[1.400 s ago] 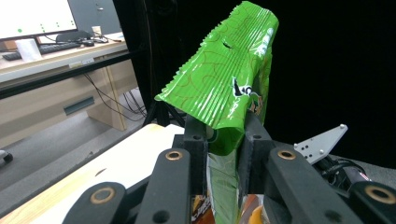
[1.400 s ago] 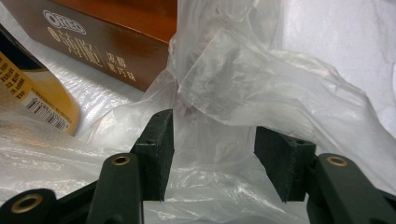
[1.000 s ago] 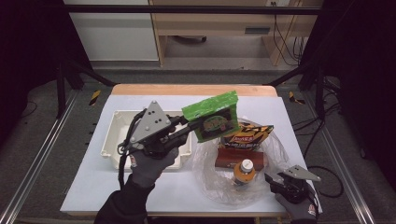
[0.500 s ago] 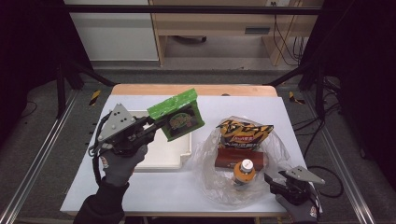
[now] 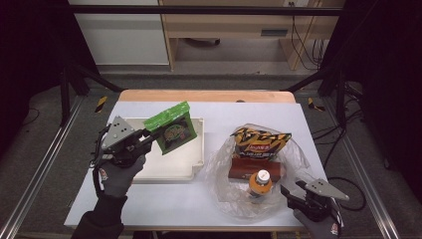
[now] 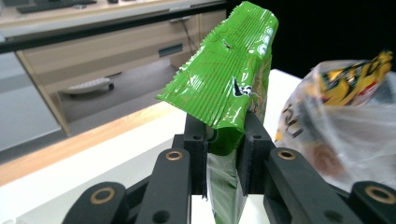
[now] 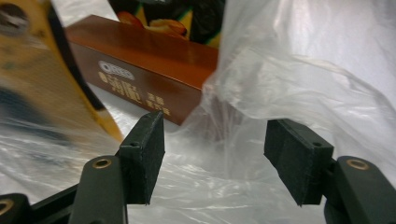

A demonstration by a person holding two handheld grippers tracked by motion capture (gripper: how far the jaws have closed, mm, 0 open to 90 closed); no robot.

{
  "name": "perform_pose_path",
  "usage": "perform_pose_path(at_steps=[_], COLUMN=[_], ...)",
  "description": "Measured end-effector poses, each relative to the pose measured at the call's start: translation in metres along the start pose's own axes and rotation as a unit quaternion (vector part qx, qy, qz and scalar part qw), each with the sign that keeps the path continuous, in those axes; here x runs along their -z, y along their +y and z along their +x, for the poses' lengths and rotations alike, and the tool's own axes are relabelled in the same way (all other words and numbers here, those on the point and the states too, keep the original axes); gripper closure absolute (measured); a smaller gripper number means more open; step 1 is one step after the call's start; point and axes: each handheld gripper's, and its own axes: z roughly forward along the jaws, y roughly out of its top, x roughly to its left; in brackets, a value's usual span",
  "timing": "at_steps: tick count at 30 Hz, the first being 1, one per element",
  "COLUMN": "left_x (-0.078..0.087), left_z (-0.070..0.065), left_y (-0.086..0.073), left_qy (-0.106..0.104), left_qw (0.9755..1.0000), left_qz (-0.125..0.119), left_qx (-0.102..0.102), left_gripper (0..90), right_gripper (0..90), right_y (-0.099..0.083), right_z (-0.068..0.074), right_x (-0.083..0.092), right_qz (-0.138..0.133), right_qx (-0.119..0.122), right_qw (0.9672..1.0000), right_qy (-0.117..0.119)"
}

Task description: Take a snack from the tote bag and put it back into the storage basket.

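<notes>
A green snack bag (image 5: 171,132) (image 6: 229,79) hangs tilted over the white tray (image 5: 196,172), and my left gripper (image 5: 149,137) (image 6: 224,126) is shut on its lower edge. At the table's front right, my right gripper (image 5: 292,188) (image 7: 215,140) stands open at the rim of a clear plastic bag (image 5: 224,174) (image 7: 303,70). Its jaws have just been opening, and loose film lies between them without being pressed. Inside the plastic bag are a brown box (image 5: 244,172) (image 7: 149,60), an orange bottle (image 5: 260,181) (image 7: 37,93) and a yellow-and-black chip bag (image 5: 259,142) (image 6: 350,79).
The white table (image 5: 164,204) has a wooden strip (image 5: 204,95) along its far edge. Metal frame rails (image 5: 35,179) run along both sides of it. A wooden desk (image 5: 239,25) stands on the floor beyond.
My left gripper has carried the green bag leftward and down, from beside the plastic bag to over the white tray. The right gripper has stayed in place.
</notes>
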Motion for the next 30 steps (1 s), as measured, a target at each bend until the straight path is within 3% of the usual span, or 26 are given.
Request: perform_pose_path(at_steps=[8, 14, 22, 30], left_x=[-0.019, -0.034, -0.055, -0.076], left_z=[0.015, 0.022, 0.028, 0.029], left_y=[-0.019, -0.031, -0.044, -0.052], left_qy=[0.018, 0.02, 0.025, 0.031], left_qw=[0.9994, 0.9988, 0.9976, 0.9963], left_qz=[0.025, 0.036, 0.052, 0.073], left_qx=[0.015, 0.026, 0.037, 0.034], left_gripper=[75.9, 75.9, 76.0, 75.9], right_gripper=[38.7, 38.7, 38.2, 38.4], right_y=[0.003, 0.004, 0.004, 0.003], right_z=[0.008, 0.009, 0.011, 0.011], right_x=[0.003, 0.003, 0.003, 0.001], right_qz=[-0.008, -0.013, -0.017, -0.013], right_qx=[0.007, 0.012, 0.017, 0.016], right_qw=[0.9999, 0.9998, 0.9996, 0.9996], right_qy=[0.009, 0.012, 0.017, 0.018])
